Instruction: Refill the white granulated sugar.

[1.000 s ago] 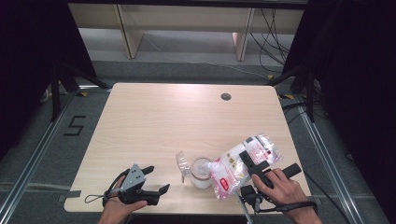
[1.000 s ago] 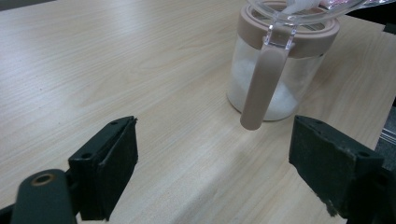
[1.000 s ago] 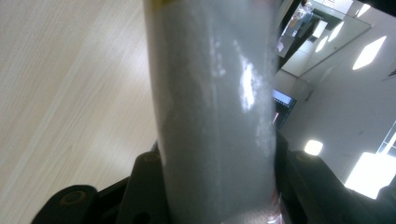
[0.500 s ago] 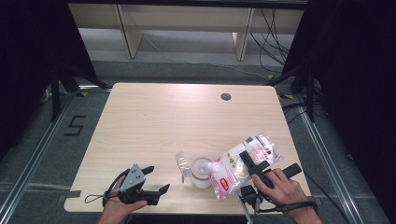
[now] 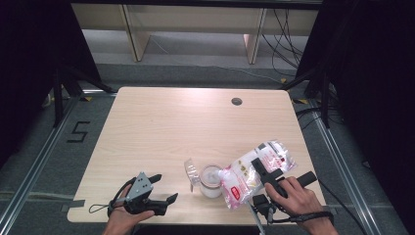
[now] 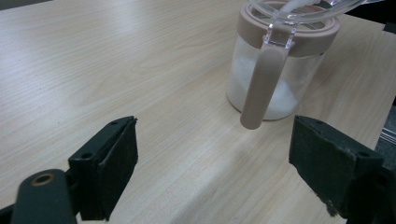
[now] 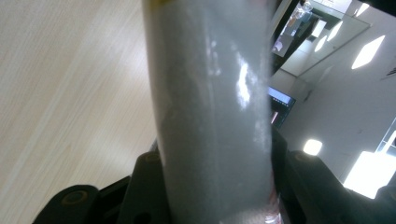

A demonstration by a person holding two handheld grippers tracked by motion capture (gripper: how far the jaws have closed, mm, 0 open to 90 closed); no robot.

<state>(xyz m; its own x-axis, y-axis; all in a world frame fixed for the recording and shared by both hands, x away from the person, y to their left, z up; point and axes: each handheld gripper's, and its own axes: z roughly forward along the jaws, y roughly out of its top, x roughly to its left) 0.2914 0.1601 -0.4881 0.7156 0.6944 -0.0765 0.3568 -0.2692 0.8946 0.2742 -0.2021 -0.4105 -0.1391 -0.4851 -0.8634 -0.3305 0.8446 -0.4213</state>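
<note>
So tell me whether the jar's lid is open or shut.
Open: the jar has its clear lid flipped back, bag tipped over its mouth.

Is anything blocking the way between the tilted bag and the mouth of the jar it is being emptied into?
Nothing visible does. The bag, clamped in the right hand-held gripper, leans with its lower end at the jar. The jar's clear lid is flipped open to the far side, away from the bag.

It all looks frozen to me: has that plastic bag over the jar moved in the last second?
No. In the high view the bag lies tilted over the jar as before, the same way off the table's dark hole, clamped in the right hand-held gripper.
</note>
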